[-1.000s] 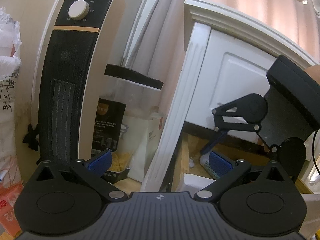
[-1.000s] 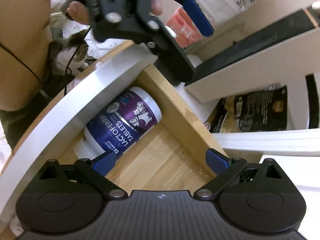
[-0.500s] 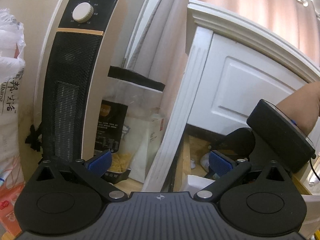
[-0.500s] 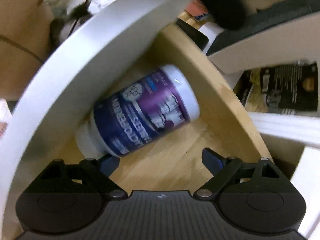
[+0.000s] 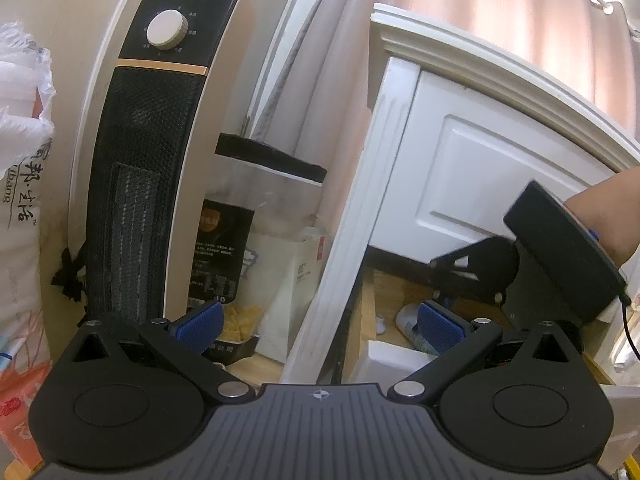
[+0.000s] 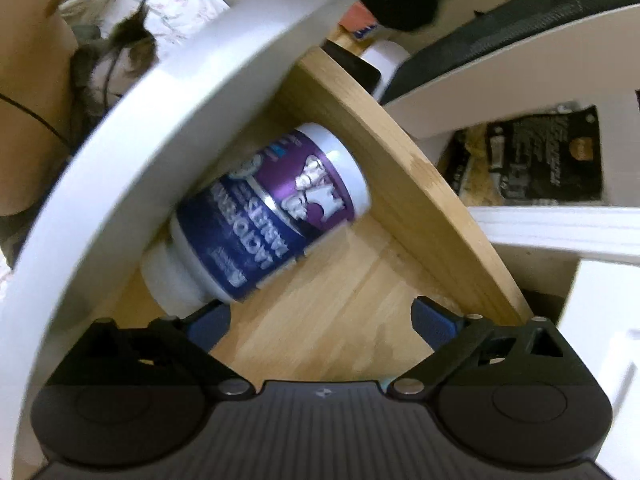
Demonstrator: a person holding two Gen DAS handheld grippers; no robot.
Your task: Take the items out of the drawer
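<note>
A purple-and-white tablet bottle (image 6: pixel 264 216) lies on its side on the wooden floor of the open drawer (image 6: pixel 404 184), against the white drawer front (image 6: pixel 132 136). My right gripper (image 6: pixel 320 322) is open inside the drawer, its left pad (image 6: pixel 208 322) right at the bottle's white cap, nothing between the pads. My left gripper (image 5: pixel 318 322) is open and empty outside the cabinet, by its white corner post (image 5: pixel 360 216). In the left wrist view the right gripper's body (image 5: pixel 560 248) reaches down into the drawer (image 5: pixel 400 292), where the bottle's end (image 5: pixel 408 318) just shows.
A tall black-and-cream heater (image 5: pixel 148 152) stands left of the cabinet. Bags and a food pouch (image 5: pixel 224 256) sit between heater and cabinet. A white plastic sack (image 5: pixel 20 200) is at far left. The white cabinet door (image 5: pixel 488 184) is above the drawer.
My right gripper has moved deeper into the drawer, closer to the bottle, which now looms larger. The left gripper has barely shifted.
</note>
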